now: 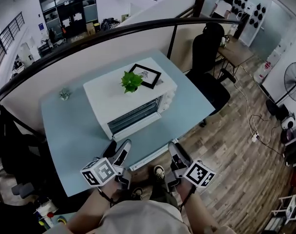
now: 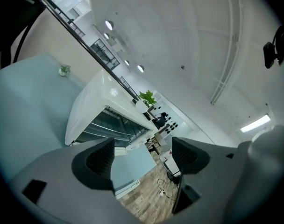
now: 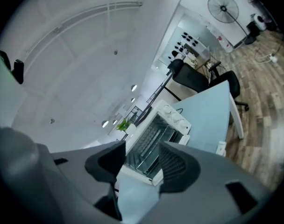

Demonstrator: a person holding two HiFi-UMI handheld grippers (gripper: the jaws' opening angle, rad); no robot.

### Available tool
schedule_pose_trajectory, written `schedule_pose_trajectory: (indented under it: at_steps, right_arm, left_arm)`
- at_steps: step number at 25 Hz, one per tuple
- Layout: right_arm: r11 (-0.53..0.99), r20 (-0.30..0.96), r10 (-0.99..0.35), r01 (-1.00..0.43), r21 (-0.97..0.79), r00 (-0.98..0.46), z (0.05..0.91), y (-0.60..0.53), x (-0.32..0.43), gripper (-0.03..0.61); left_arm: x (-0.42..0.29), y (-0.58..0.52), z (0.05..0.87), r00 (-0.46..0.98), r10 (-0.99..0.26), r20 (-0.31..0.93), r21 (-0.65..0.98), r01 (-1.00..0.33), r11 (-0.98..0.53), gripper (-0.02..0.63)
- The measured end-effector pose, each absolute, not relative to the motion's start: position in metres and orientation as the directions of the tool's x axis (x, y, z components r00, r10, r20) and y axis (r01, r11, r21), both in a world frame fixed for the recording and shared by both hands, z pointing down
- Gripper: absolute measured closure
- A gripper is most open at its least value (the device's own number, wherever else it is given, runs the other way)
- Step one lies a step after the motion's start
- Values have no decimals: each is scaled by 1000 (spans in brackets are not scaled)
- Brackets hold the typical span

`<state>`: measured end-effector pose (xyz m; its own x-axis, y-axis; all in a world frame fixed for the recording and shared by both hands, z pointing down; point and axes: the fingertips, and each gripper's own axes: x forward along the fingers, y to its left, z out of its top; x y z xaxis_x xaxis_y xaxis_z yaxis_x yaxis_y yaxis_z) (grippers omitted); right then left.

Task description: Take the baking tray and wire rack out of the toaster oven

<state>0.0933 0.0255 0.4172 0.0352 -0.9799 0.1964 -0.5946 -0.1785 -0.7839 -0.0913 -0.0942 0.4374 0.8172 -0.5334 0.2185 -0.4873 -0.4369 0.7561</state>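
Head view: a pale blue rectangular table (image 1: 65, 145) stands on a wood-plank floor (image 1: 235, 145), against a low beige partition topped by a dark rail. A black office chair (image 1: 206, 48) stands at the table's far right corner.

A white box-shaped toaster oven (image 1: 109, 99) sits near the middle of the table, set at an angle, its glazed front facing the near edge. In the right gripper view a metal wire rack (image 3: 149, 141) shows inside the oven, behind its front. The baking tray cannot be made out in any view, nor can the door be read as open or closed.

The left gripper (image 1: 121, 150) and the right gripper (image 1: 175, 150), each grey-black with a marker cube, are held side by side over the near edge of the table, in front of the oven and apart from it. Both point toward the oven front.

Left gripper view: the jaws stand wide apart with nothing between them. Right gripper view: the jaws stand partly apart and grip nothing; the oven shows beyond the gap.

On the oven's top lie a flat black-framed picture (image 1: 145, 75) and, just beside it, a leafy green potted plant (image 1: 132, 81). A small pale green plant (image 1: 64, 94) stands on the table to the left of the oven, near the partition.
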Motion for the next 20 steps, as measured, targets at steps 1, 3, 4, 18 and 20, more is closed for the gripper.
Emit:
schedule_pose_trajectory:
  at_steps: [1,3,4,18,20]
  right_arm:
    - [-179,204,-979,-578,-796,23,424,18,97,352]
    - [-180,222,-975,-548,-817,-10,437,4,103,353]
    - [-180,232,-972,-538,-824,-30,444,-3,107,353]
    - [-173,347,-884,-472,-864,-312,525,-111,153,365]
    - [-161,349,-866,-462,-872,-358,531,-122,155,368]
  left_arm:
    - [-90,-100,443,809,-544,224,763,-493,-418,224]
    - [-87,-106,447,788,-568,235,779,-503,-375,224]
    - [-86,-108,449,775,-584,241,787,-508,-350,224]
    - [-60,-157,518,581,-746,326,865,-501,-12,245]
    - [-59,-162,525,539,-782,314,894,-444,54,250]
